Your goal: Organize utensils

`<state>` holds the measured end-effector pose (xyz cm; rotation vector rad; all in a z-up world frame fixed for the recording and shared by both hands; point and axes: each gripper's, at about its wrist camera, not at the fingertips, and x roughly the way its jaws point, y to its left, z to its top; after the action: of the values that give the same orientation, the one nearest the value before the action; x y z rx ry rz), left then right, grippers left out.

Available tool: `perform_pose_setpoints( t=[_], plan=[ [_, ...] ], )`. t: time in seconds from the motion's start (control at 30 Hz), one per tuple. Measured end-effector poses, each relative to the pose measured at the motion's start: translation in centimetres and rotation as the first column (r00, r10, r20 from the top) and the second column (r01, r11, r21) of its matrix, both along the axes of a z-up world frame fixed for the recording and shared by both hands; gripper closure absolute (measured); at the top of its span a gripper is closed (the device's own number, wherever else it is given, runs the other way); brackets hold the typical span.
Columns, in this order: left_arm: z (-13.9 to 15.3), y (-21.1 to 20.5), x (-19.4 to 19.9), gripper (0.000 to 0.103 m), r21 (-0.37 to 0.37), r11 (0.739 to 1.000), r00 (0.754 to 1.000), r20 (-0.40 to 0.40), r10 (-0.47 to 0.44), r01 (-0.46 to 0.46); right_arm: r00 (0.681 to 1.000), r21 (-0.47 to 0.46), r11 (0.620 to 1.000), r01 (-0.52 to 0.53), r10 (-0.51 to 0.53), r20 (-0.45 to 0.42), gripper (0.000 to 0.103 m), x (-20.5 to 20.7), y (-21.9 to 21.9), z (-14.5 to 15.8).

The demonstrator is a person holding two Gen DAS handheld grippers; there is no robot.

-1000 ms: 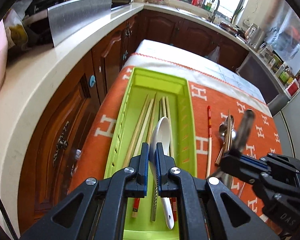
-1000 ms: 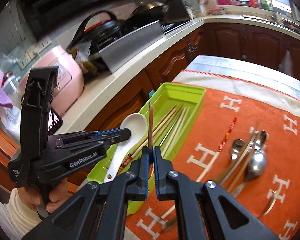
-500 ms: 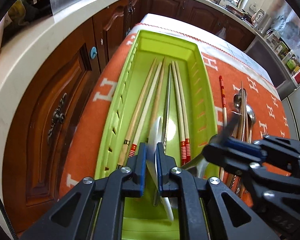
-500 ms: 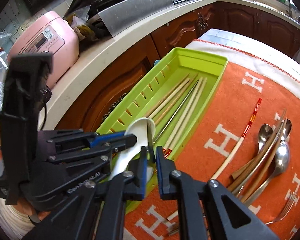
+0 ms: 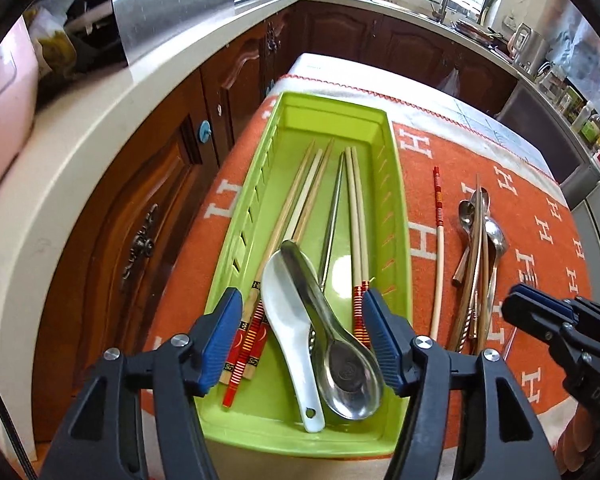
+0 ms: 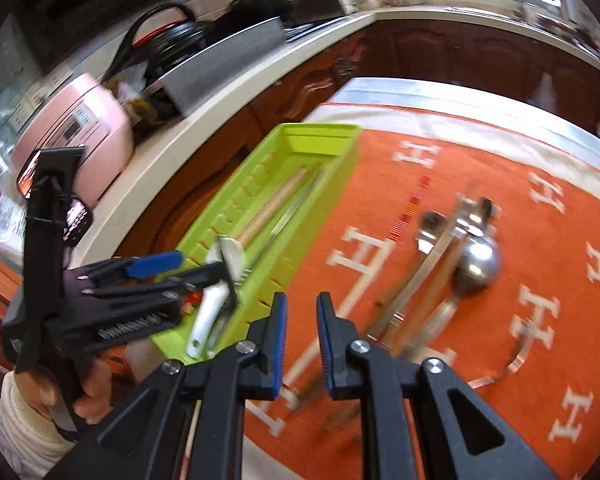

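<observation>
A green utensil tray [image 5: 396, 216] on an orange cloth holds several chopsticks [image 5: 356, 208], a white ceramic spoon [image 5: 288, 320] and a steel spoon [image 5: 348, 368] lying across it. My left gripper [image 5: 304, 336] is open wide over the tray's near end, empty. My right gripper [image 6: 302, 340] is open and empty above the cloth, right of the tray [image 6: 328, 176]; it also shows at the right edge of the left wrist view [image 5: 540, 316]. Loose steel spoons [image 5: 480, 232] and a red-tipped chopstick [image 5: 439, 232] lie on the cloth.
The orange cloth [image 5: 540, 184] covers a small table beside a white countertop [image 5: 60, 152] with wooden cabinets. A pink rice cooker [image 6: 76, 136] and pans stand on the counter. A fork [image 6: 516, 364] lies at the right of the cloth.
My left gripper opened and let the white spoon into the tray. My right gripper opened, left the steel spoon in the tray and moved right over the cloth.
</observation>
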<state>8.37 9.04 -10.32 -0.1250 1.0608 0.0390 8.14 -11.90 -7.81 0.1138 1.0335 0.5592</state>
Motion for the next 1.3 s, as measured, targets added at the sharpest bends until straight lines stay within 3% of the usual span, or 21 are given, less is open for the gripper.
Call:
perform_pose_setpoints(
  t=[0.1,0.2,0.43,0.67,0.77,0.97,1.17,1.2,1.3],
  plan=[
    [0.9,-1.0,-0.5,0.04,0.01,1.0,1.0,0.022,-0.008,0.007,0.998,-0.007,0.998,0.058,-0.058,-0.004,0.088,-0.5,-2.3,-0.2],
    [1.9,-2.3,-1.0,0.03,0.011,1.0,0.998,0.051,-0.025,0.025,0.994,-0.007,0.994,0.107,-0.107,-0.019,0.088,-1.2,-4.5,-0.5],
    [3.0,-7.4,-1.5,0.028,0.046,0.988,0.986,0.078,-0.147,0.144,0.968,0.019,0.971,0.239,-0.236,-0.082,0.088,-2.0,-9.3,-2.3],
    [1.5,-11.7,-1.0,0.027,0.034,0.968,0.967,0.044,-0.249,0.248,0.935,0.04,0.943,0.329,-0.32,-0.153,0.088,-1.9,-12.5,-4.5],
    [0.7,-12.5,-0.4,0.027,0.023,0.964,0.964,0.022,-0.264,0.263,0.921,0.058,0.932,0.358,-0.342,-0.187,0.078,-1.6,-13.2,-5.4],
    [-0.3,-13.7,0.6,0.027,0.02,0.959,0.959,-0.004,-0.284,0.284,0.875,0.089,0.891,0.445,-0.411,-0.256,0.077,-0.2,-13.8,-6.8],
    [-0.1,-14.1,1.6,0.027,0.012,0.954,0.954,0.01,-0.3,0.3,0.877,0.028,0.897,0.441,-0.425,-0.225,0.077,0.8,-11.9,-6.7],
    [0.0,-14.3,1.8,0.028,0.004,0.95,0.95,0.014,-0.311,0.311,0.879,0.004,0.898,0.441,-0.431,-0.202,0.077,0.8,-11.4,-6.6],
    [0.1,-14.9,2.7,0.047,-0.047,0.935,0.937,0.009,-0.351,0.351,0.891,-0.047,0.903,0.427,-0.429,-0.149,0.085,0.8,-11.0,-6.5]
  ],
)
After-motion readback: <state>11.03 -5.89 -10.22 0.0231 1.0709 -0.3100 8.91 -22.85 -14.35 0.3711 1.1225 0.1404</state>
